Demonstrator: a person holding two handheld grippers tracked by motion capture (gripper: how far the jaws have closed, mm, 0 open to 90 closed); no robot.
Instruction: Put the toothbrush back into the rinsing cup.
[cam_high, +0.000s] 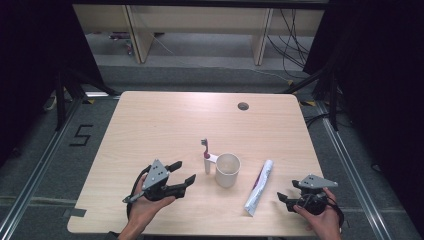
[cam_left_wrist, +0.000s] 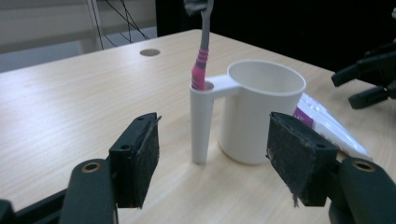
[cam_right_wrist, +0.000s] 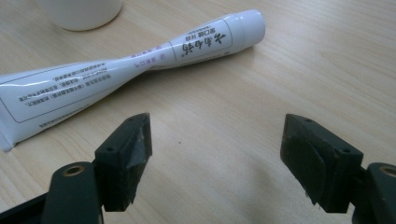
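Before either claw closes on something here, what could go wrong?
1. The toothbrush stands upright in the narrow hollow handle of the white cup. If the open left claw bumps the handle, the cup may tip and the brush may fall.
2. The toothpaste tube lies flat and is pinched in the middle. The open right claw could slip off it or squeeze paste toward the cap.
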